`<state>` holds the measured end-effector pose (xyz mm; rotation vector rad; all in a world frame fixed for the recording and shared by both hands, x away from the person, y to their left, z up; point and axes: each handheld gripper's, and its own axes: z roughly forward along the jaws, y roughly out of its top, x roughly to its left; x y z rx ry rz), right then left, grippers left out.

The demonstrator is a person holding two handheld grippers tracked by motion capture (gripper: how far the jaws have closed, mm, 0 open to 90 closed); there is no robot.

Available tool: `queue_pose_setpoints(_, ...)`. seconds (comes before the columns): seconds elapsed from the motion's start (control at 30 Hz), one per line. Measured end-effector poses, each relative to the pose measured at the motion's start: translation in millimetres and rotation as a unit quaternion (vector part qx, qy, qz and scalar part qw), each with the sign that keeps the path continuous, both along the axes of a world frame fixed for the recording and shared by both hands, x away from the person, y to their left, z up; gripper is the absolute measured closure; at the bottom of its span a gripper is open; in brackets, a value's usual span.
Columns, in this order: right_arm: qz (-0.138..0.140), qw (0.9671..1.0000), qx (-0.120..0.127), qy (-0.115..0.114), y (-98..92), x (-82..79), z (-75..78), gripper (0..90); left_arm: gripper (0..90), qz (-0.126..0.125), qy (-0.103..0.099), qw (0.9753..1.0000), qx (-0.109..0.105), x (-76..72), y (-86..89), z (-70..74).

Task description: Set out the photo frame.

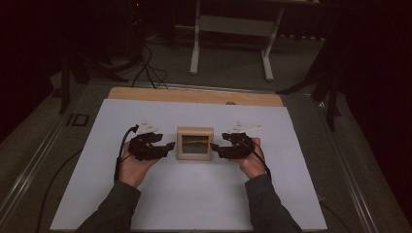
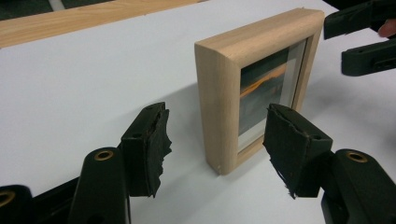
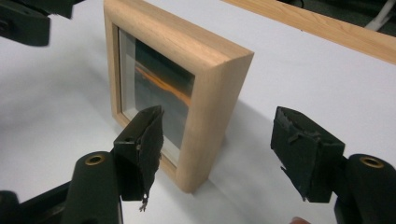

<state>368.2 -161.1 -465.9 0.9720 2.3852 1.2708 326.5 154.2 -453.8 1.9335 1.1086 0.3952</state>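
A small light-wood picture frame [image 1: 195, 143] stands upright on the middle of the white sheet [image 1: 194, 204], its dark picture with an orange streak facing the person. My left gripper [image 1: 169, 145] is open at the frame's left side; in the left gripper view its jaws straddle the frame's [image 2: 219, 93] near edge without touching, gripper [image 2: 215, 133]. My right gripper [image 1: 217, 148] is open at the frame's right side; in the right gripper view its jaws flank the frame's [image 3: 210, 84] corner, gripper [image 3: 217, 140]. Each gripper view also shows the opposite gripper [image 2: 364, 37] [image 3: 28, 18] beyond the frame.
A wooden strip [image 1: 194, 95] runs along the sheet's far edge. Past the table stand a white frame's legs [image 1: 195, 48] and black cables [image 1: 145, 68] on the floor. Dark stands sit at both far corners. The sheet is bare around the frame.
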Motion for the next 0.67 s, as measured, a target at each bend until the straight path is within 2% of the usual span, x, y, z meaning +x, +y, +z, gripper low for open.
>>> queue_pose_setpoints(0.33, -0.002, 0.9999, -0.011, 0.004, -14.0, -12.8, 1.1, 32.6, 39.6, 0.007, 0.006, 0.9999, 0.014, -18.6, 22.3, -1.7)
queue_pose_setpoints(0.53, -0.012, 0.9998, -0.009, 0.012, -25.8, -19.2, -4.5, 32.3, 39.4, 0.023, 0.024, 0.9992, 0.022, -29.3, 40.4, -18.7)
queue_pose_setpoints(0.57, -0.016, 0.9997, -0.009, 0.017, -30.3, -21.8, -7.3, 31.9, 39.2, 0.032, 0.031, 0.9986, 0.029, -32.6, 46.4, -25.7)
queue_pose_setpoints(0.67, -0.022, 0.9995, -0.009, 0.02, -35.7, -25.1, -10.7, 31.1, 37.3, 0.042, 0.035, 0.9979, 0.036, -35.3, 51.8, -31.2)
